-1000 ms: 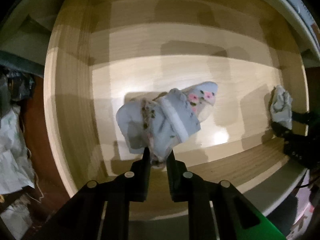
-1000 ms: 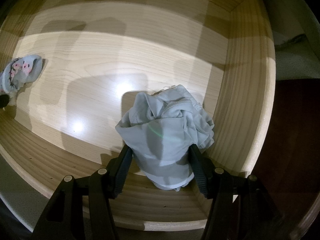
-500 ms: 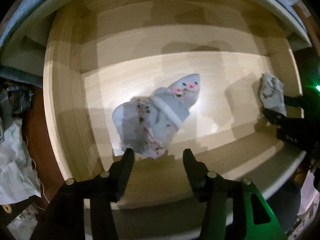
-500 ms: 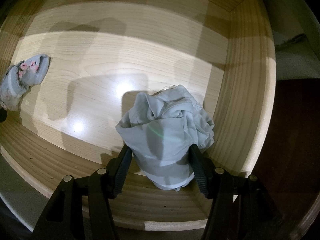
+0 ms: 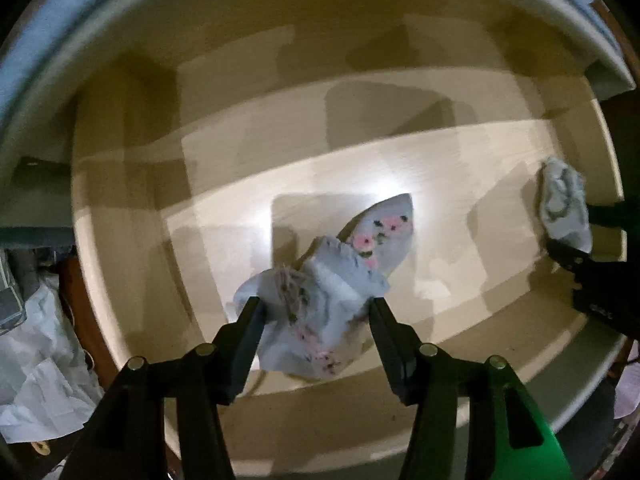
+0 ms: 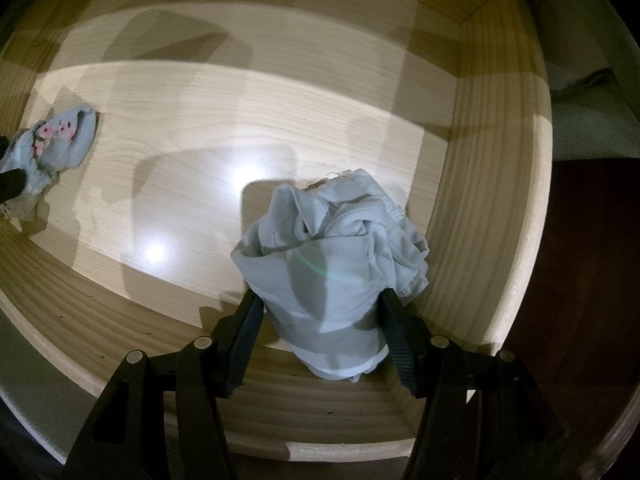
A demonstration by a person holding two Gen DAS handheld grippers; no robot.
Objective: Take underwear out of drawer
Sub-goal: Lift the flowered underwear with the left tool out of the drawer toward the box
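A light wooden drawer point(image 5: 120, 208) holds two pieces of underwear. A pale blue piece with pink flowers point(image 5: 340, 276) lies on the drawer floor near the front; it also shows in the right wrist view point(image 6: 56, 144). My left gripper point(image 5: 316, 312) is open, its fingers on either side of the floral piece's near end. A crumpled plain grey piece point(image 6: 340, 256) sits in the front right corner; it also shows in the left wrist view point(image 5: 564, 204). My right gripper point(image 6: 320, 308) has its fingers spread wide against both sides of it.
The drawer's front wall point(image 6: 280, 400) runs under both grippers and its right wall point(image 6: 492, 200) stands close beside the grey piece. Crumpled white paper or cloth point(image 5: 36, 368) lies outside the drawer at the left.
My left gripper was shut on the floral piece, then opened and let it drop, and now has come back around it, still open. The right gripper has not moved.
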